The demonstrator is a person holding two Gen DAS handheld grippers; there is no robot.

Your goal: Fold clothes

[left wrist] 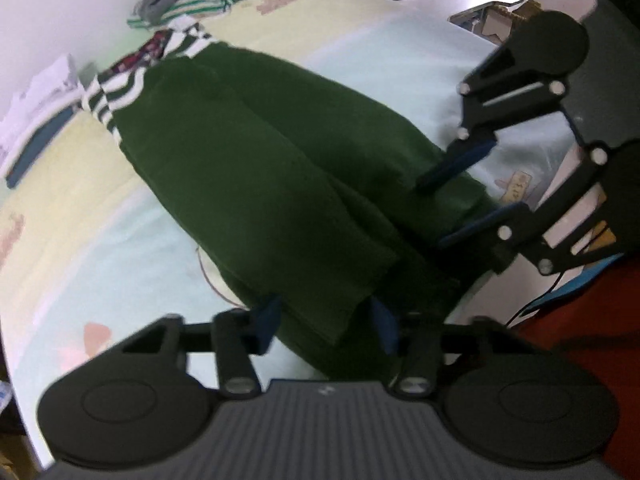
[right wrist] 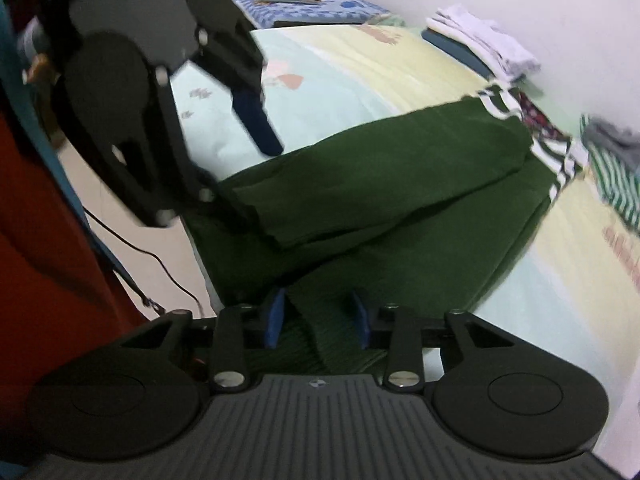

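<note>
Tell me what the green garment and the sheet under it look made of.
Green garment: seemingly thick matte knit, fleece or sweater-like; soft rounded folds, ribbed hem, white-striped cuffs. Bed sheet: thin smooth printed fabric, probably cotton; it lies flat with pastel cartoon prints. Blur leaves both open.

Green sweater (left wrist: pixel 256 184) between open gripper (left wrist: pixel 326 322)

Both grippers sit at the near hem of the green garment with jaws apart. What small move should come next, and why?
Probably shut both on the hem. The left gripper and right gripper each straddle an edge of the green garment, jaws open, so nothing is gripped yet. The sleeves already lie folded inward.
</note>
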